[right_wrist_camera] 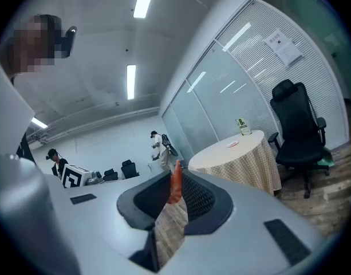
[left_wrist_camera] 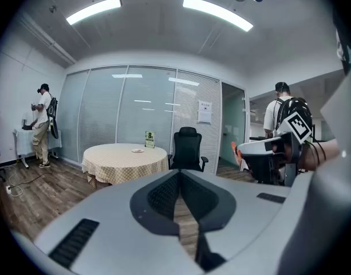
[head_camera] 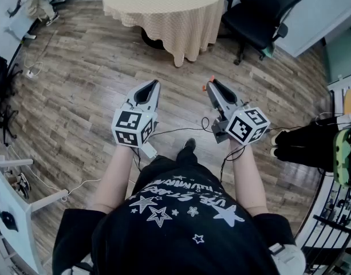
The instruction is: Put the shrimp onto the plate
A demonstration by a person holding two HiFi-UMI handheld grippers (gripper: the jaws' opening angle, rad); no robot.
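Office room with a wood-plank floor (head_camera: 78, 90); a round table (head_camera: 164, 10) under a checked yellow cloth stands ahead of the person, with a black office chair (head_camera: 261, 10) just beside it on the right. A small plate (right_wrist_camera: 233, 144) lies on the tabletop next to a standing card (right_wrist_camera: 241, 124). The person stands well apart from the table and holds both grippers out at waist height, pointed towards it. Left gripper (head_camera: 155, 83): jaws pressed together at the tips, nothing between them. Right gripper (head_camera: 211, 83): jaws pinch the orange shrimp (right_wrist_camera: 176, 183) at their tips, its end projecting upward past them. The shrimp is in the air, well short of the plate.
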